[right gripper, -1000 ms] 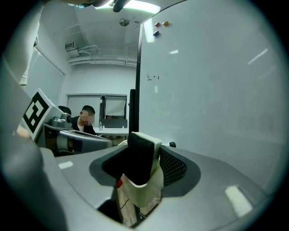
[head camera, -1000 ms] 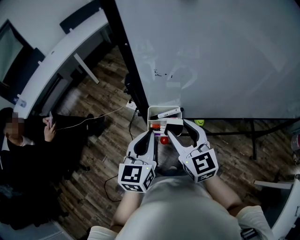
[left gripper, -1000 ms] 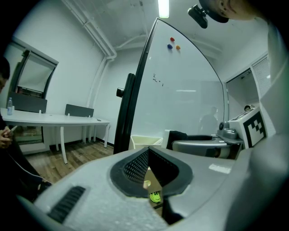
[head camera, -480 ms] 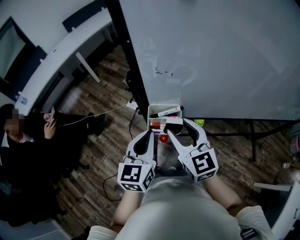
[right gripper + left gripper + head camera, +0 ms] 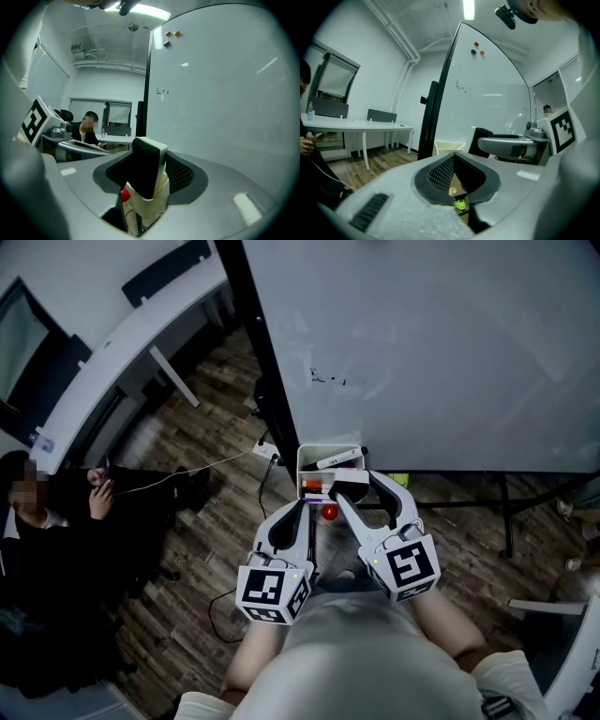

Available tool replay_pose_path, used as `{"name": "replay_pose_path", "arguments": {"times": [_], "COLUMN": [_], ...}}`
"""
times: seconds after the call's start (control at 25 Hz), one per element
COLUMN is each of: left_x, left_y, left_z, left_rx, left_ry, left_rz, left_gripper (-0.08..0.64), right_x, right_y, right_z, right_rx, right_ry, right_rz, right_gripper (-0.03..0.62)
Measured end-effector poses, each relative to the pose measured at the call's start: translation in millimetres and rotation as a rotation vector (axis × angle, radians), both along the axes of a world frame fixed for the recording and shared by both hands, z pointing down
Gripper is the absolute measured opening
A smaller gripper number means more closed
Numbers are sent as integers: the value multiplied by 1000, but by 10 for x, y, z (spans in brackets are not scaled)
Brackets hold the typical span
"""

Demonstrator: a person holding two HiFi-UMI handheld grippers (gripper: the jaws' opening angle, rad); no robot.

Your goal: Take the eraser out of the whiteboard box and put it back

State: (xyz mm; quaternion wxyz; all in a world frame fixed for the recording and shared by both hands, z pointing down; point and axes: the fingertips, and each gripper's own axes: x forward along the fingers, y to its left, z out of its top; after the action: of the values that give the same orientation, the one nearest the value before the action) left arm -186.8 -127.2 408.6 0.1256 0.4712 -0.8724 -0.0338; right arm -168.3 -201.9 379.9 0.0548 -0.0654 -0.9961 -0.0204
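Eraser [image 5: 146, 164]: a slab with a black felt face and a white hard back, standing upright and clamped between the black mesh pads [image 5: 181, 174] of the right gripper [image 5: 350, 486]. Its lower end sits at the mouth of the box [image 5: 308, 458]; contact with the box cannot be determined. The box is a cream, open-topped rectangular tray fixed at the bottom edge of the whiteboard [image 5: 422, 352], and a white marker [image 5: 337, 462] lies in it. A small red round item [image 5: 328, 512] shows just below the box. The left gripper [image 5: 305, 507] rests beside the box, jaws drawn together at the tips with nothing between them. The whiteboard is smooth, glossy and faintly marked, in a black frame [image 5: 258, 352]. The floor [image 5: 206, 512] is dark wood plank. A white desk [image 5: 103, 362] stands at left, with a seated person [image 5: 47, 549] in dark clothing near it.
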Motion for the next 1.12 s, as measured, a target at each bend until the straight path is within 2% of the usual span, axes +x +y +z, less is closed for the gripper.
{"name": "replay_pose_path", "arguments": {"times": [0.32, 0.56, 1.12], "left_x": [81, 154, 419], "left_y": [122, 252, 529], "left_z": [-75, -143, -199], "left_rx": [2, 3, 9], "left_ry": [-7, -17, -23], "left_rz": [29, 48, 99], "left_gripper": [5, 5, 5], "right_x": [81, 154, 547], "right_y": [61, 148, 443], "right_z": [-160, -370, -475], "right_rx": [20, 36, 4], "right_ry": [-31, -90, -95], "right_rz": [42, 72, 148], "right_gripper": [213, 213, 212]}}
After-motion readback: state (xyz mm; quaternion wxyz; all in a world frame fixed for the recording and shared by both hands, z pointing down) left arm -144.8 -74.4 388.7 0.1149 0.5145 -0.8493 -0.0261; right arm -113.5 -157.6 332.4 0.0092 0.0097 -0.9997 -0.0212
